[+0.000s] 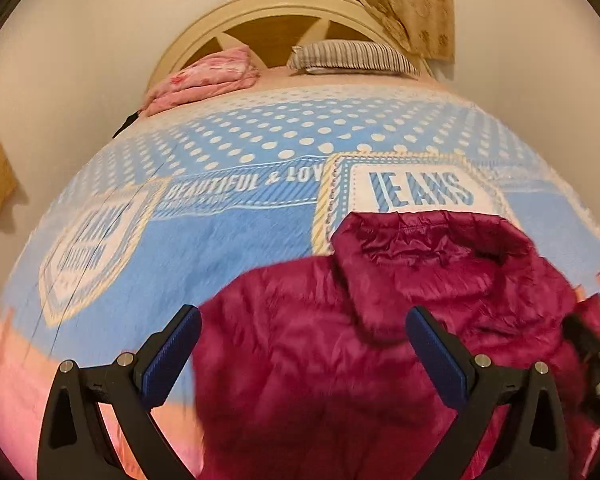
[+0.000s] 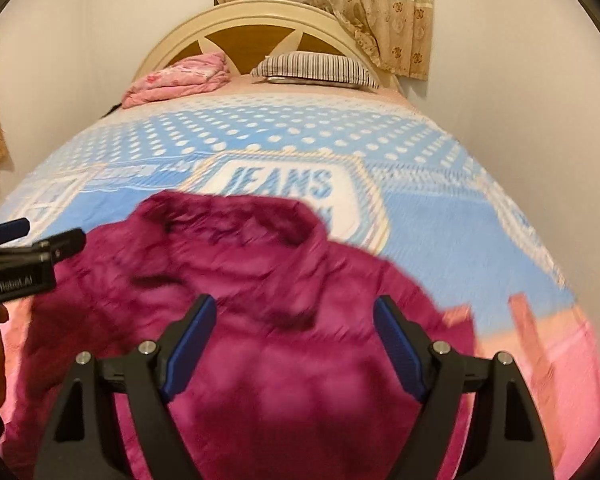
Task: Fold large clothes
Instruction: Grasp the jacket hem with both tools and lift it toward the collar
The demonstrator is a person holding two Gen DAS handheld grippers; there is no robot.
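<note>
Left gripper [image 1: 304,338] fingers spread wide, gripping nothing, just hovering over the magenta puffer jacket [image 1: 380,320]. Same deal on the right gripper [image 2: 296,334]: fingers wide apart, nothing between them, jacket right underneath. Jacket lying rumpled at the near end of the bed [image 2: 440,220], hood up toward the "JEANS" print on the blue blanket [image 1: 228,240]. Further back, folded pink bedding [image 1: 204,80] and a striped pillow [image 1: 352,58] by the headboard [image 1: 260,12].
</note>
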